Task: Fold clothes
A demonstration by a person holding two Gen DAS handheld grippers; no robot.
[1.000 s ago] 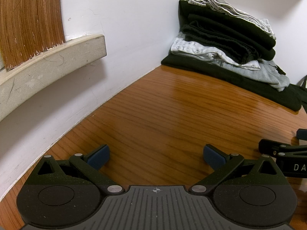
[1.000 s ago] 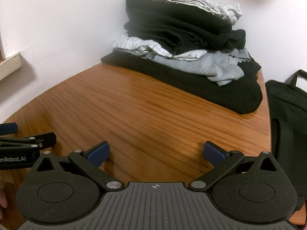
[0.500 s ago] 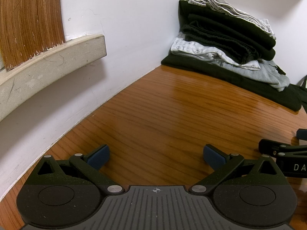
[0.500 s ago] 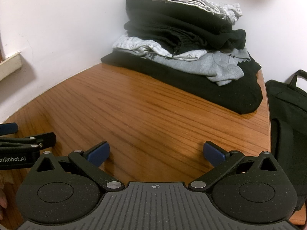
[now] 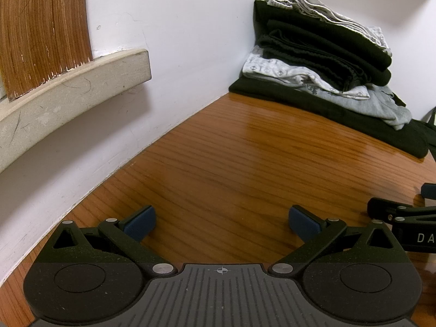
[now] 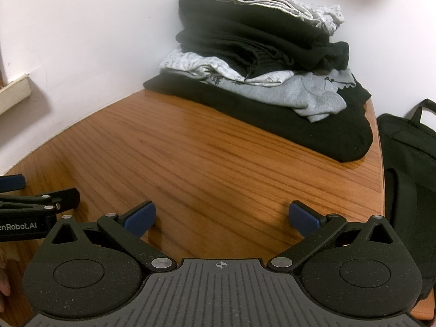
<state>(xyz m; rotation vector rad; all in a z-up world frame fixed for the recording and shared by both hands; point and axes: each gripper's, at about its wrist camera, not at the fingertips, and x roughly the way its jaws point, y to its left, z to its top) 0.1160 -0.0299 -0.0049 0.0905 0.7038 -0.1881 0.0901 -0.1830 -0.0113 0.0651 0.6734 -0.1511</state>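
nothing has moved — both grippers, left and right, gape empty; "enrobot.ai" shows on one.

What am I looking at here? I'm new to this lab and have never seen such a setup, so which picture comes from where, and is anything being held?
There is no robot arm: a person holds a two-finger gripper in each hand, and each gripper carries a fisheye camera looking forward along its fingers. One picture is from the left gripper, the other from the right gripper. The black shape with blue pads at the bottom of each picture is that gripper itself. Both are open and hold nothing. Each also shows at the edge of the other's picture, so they sit side by side. Ahead lies a wooden table set against white walls. In its far corner rests a pile of clothes, black and grey. A black bag stands beyond the table's right edge.
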